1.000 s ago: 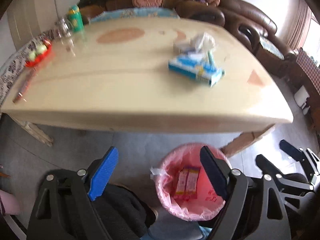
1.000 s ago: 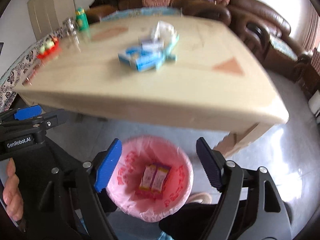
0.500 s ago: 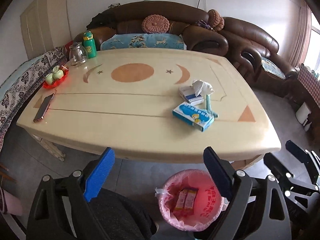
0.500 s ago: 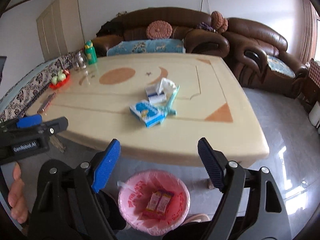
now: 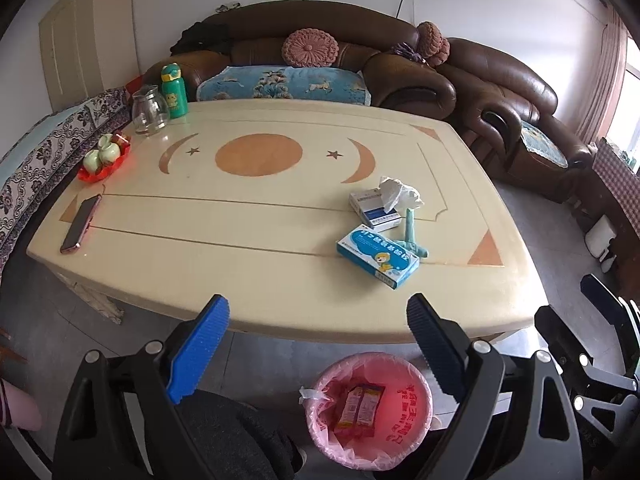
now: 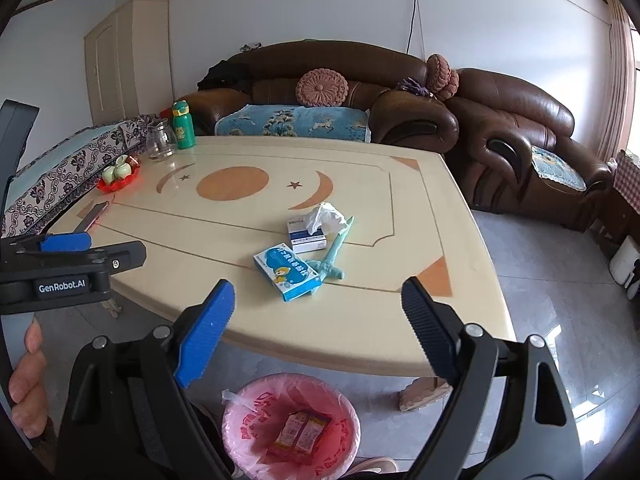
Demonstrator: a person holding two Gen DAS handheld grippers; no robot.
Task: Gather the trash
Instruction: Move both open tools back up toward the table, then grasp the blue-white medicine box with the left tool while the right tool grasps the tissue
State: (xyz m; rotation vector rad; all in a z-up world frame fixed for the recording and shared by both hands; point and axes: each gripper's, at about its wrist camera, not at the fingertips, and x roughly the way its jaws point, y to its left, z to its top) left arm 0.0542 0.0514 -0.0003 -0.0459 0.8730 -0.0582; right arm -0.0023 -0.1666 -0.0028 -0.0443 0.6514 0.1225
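Both the left gripper (image 5: 318, 344) and right gripper (image 6: 318, 322) gape empty above the pink-lined bin (image 6: 244, 408), its wrappers (image 6: 302, 432) dropped; boxes (image 6: 286, 272) wait near the table's (image 6: 360, 340) right edge.

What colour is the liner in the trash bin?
Pink, with red print; the bin liner shows best in the left wrist view.

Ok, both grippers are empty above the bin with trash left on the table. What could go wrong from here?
1. The crumpled tissue lies on the small white box, so a grab for one may drag the other.
2. The blue box overlaps the teal stick; lifting it could flick the stick off the table.
3. The phone could be mistaken for trash.
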